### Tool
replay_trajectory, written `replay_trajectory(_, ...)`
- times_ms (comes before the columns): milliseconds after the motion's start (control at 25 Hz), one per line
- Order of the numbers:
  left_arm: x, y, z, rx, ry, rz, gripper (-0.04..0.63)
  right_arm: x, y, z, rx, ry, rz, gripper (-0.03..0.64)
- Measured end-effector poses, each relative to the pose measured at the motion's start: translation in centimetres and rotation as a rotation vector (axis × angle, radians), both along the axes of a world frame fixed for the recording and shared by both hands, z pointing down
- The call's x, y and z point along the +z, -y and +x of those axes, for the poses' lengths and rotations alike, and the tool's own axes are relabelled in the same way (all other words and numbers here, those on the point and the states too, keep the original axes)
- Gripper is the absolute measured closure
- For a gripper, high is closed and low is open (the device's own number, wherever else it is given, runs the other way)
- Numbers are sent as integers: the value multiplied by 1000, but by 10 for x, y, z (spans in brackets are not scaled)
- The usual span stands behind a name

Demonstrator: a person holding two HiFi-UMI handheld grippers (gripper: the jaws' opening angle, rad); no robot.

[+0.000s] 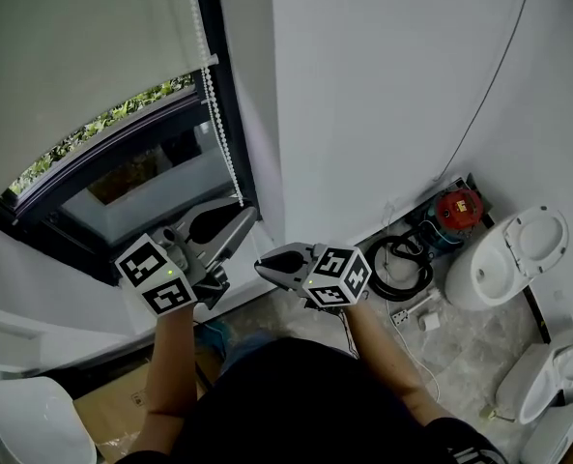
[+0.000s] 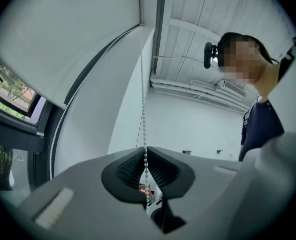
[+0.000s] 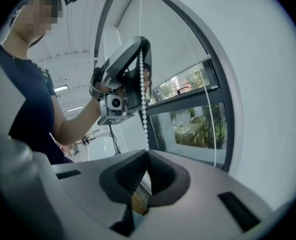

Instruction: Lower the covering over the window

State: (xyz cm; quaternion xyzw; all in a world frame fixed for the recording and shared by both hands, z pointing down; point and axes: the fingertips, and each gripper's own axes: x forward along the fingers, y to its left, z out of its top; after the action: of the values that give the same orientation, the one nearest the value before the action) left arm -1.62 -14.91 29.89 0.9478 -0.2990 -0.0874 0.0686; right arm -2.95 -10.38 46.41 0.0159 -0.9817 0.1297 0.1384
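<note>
Between the left tongs (image 2: 146, 154), the bead chain (image 2: 143, 99) sits pinched.

White roller blind (image 1: 73, 56) partly down, flat over the upper glass, with its bottom bar tilted across the head view. The window (image 1: 141, 177) has a dark frame, and its lower pane is uncovered, showing greenery outside. White bead chain (image 1: 218, 114) hangs along the frame's right side, one strand taut and pinched between the closed jaws of the left gripper (image 1: 247, 215).
</note>
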Motion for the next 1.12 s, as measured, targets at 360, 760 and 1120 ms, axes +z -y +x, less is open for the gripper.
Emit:
replay_trajectory(360, 24, -8, -5, 65, -54, -100, 572, 24, -1, -6, -11, -42, -26, 603)
replay_trajectory(760, 74, -11, -5, 51, 0, -208, 572, 71, -12, -7, -45, -172, -68, 603)
replay_trajectory(1120, 93, -16, -8, 47, 3, -236, 572, 89, -18, -5, -50, -210, -80, 603)
